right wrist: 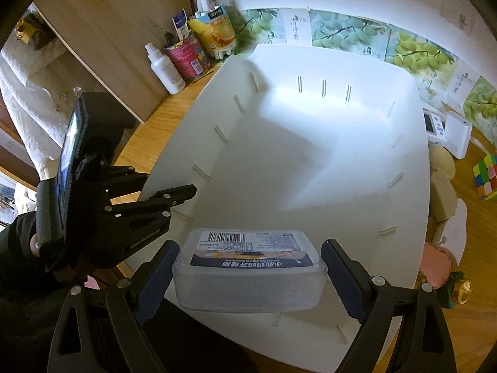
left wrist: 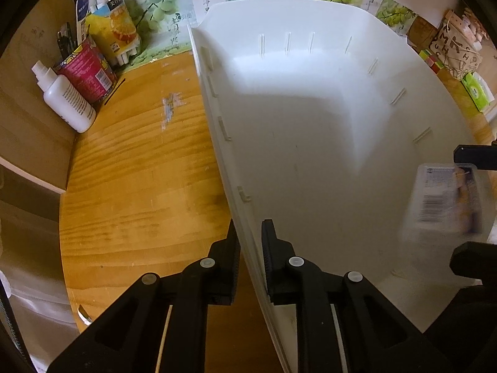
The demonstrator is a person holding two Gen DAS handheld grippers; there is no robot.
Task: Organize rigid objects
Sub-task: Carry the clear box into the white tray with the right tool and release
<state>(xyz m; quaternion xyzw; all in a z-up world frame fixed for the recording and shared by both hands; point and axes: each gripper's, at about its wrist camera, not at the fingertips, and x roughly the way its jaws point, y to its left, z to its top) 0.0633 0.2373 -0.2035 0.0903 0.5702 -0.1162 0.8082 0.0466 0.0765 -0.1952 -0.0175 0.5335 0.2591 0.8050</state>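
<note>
A wooden table [left wrist: 139,171] runs up to a wall lined with grape pictures; a big white bin [right wrist: 310,143] sits on it, with nothing inside that shows.

The left gripper [left wrist: 251,258] straddles the bin's near left wall, one finger outside and one inside. They stand close to the wall, but from the left wrist view I cannot tell whether the pads actually press it.

The right gripper [right wrist: 250,275] clasps a clear plastic box [right wrist: 248,275] by its two ends, above the bin's near end — whether it touches the floor I cannot tell. In the left view the box is only a blur at the right edge.

By the wall stand a white bottle [left wrist: 66,99], a red can [left wrist: 88,71] and a juice carton [left wrist: 115,32]. Right of the bin, a colour cube [right wrist: 486,177] is cut off by the lens rim.
</note>
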